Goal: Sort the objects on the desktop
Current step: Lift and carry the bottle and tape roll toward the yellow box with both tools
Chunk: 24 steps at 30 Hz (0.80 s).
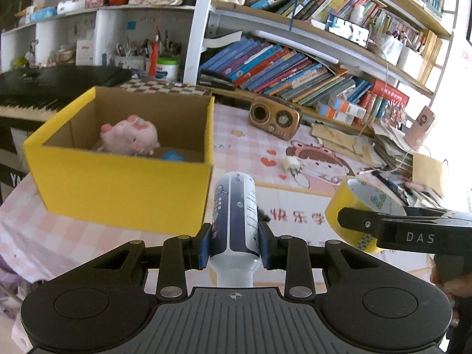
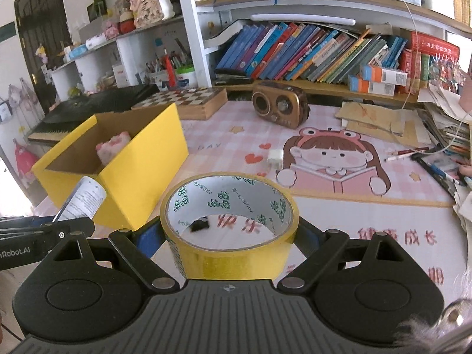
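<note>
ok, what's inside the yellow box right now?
Inside the yellow box: a pink plush toy and a small blue item beside it. The near wall hides the rest of the floor, so anything lower down can't be seen.

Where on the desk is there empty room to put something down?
The pink mat is bare in front of the cartoon girl, and between the yellow box and the radio, apart from a small white plug. The right edge is crowded with papers and pens.
</note>
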Tool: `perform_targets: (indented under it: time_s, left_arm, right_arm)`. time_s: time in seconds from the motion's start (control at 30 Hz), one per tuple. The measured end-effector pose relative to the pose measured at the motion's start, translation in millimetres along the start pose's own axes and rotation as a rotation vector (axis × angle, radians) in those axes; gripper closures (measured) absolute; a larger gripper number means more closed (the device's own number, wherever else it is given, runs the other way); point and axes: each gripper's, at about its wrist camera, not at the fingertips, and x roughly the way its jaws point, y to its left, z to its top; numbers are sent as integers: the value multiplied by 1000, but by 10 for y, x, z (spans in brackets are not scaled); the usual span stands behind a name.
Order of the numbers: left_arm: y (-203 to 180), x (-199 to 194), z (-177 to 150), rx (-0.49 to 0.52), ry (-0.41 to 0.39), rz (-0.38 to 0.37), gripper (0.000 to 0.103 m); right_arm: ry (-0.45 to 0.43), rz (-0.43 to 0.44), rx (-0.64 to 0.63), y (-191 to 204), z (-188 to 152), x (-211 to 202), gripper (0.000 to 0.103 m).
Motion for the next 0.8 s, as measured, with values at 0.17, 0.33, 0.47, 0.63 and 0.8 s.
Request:
perform_targets:
  time_s: [0.17, 0.33, 0.47, 0.63, 0.8]
  left_arm:
    - [173, -157, -64, -14, -3, -15, 72]
    - [311, -319, -131, -7, -12, -28, 72]
    - [424, -438, -206, -9, -9, -32, 72]
    - [573, -582, -292, -16, -12, -40, 72]
    - [687, -697, -354, -18, -20, -43, 72]
  right_arm:
    - [9, -11, -3, 236, -120, -103, 14]
    - [17, -14, -4, 460, -237, -191, 14]
    - [26, -12, -7, 641, -322, -239, 14]
    - [27, -8, -10, 850, -409, -302, 14]
    - [28, -3, -18, 1042, -488, -361, 14]
